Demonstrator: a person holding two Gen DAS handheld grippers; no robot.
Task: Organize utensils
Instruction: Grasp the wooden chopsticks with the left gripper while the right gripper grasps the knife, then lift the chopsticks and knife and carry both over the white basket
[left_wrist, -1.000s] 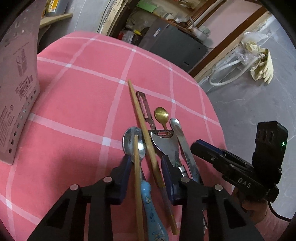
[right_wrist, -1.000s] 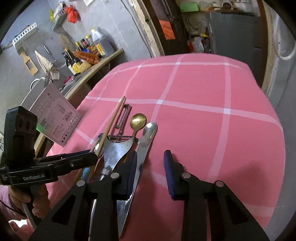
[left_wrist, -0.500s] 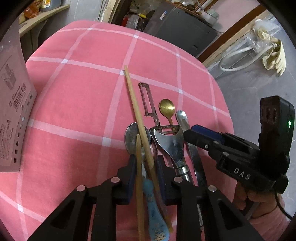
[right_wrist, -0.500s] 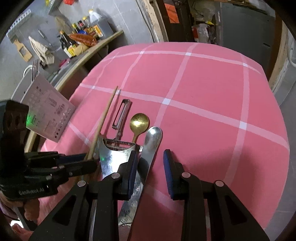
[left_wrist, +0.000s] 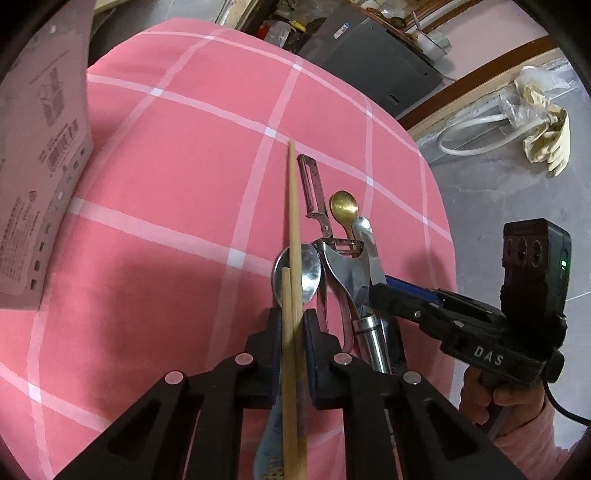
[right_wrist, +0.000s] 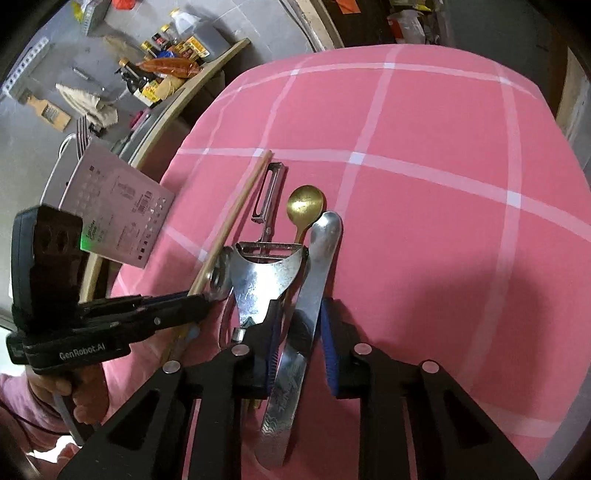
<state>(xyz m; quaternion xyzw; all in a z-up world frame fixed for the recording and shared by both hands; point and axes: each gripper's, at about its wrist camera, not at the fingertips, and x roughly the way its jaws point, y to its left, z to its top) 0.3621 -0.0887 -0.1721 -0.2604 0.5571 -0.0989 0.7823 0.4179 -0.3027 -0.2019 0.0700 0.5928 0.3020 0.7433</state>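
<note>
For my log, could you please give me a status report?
Left claw closing round wooden chopsticks. Right claw closing round patterned steel handle. Peelers crowd between.

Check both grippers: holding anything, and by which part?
Left gripper is closing on the chopsticks, mid-length. Right gripper is closing around the patterned steel handle, mid-length; firm hold can't be confirmed.
</note>
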